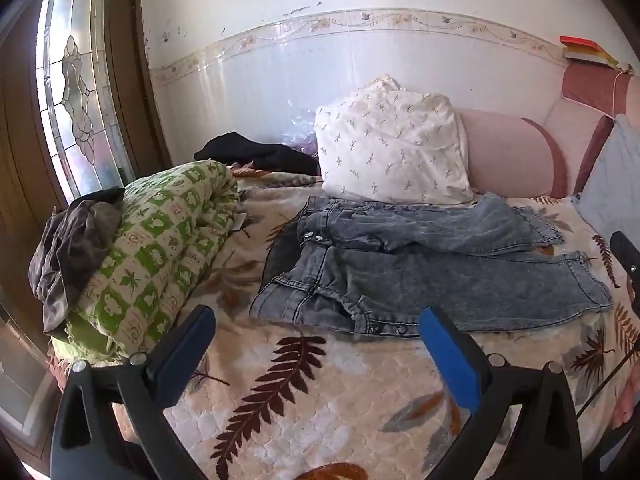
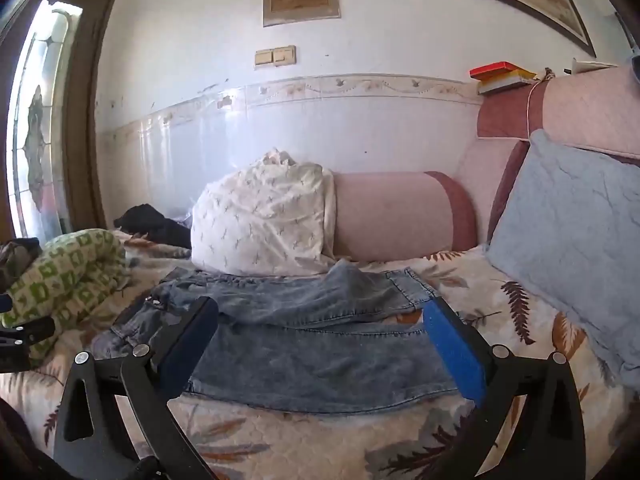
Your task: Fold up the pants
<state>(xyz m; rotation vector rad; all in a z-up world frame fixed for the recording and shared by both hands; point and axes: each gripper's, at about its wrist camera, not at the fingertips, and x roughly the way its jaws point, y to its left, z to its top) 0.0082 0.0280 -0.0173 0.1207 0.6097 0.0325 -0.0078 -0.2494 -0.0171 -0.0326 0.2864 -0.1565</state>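
Grey-blue jeans (image 1: 420, 264) lie spread on the leaf-print bedspread (image 1: 320, 380), waistband to the left, both legs running right, the far leg rumpled. My left gripper (image 1: 318, 320) is open and empty, hovering just in front of the waistband's near edge. In the right wrist view the jeans (image 2: 312, 356) lie with their leg ends near me. My right gripper (image 2: 320, 316) is open and empty, its fingers spread over the near leg close to its hem. The right gripper's edge shows at the far right of the left wrist view (image 1: 628, 256).
A rolled green-and-white quilt (image 1: 160, 248) with dark clothes (image 1: 72, 248) on it lies left of the jeans. A white pillow (image 1: 392, 148) and pink bolster (image 1: 512, 156) sit behind. A blue-grey pillow (image 2: 568, 248) leans at right. Black clothing (image 1: 256, 152) lies by the wall.
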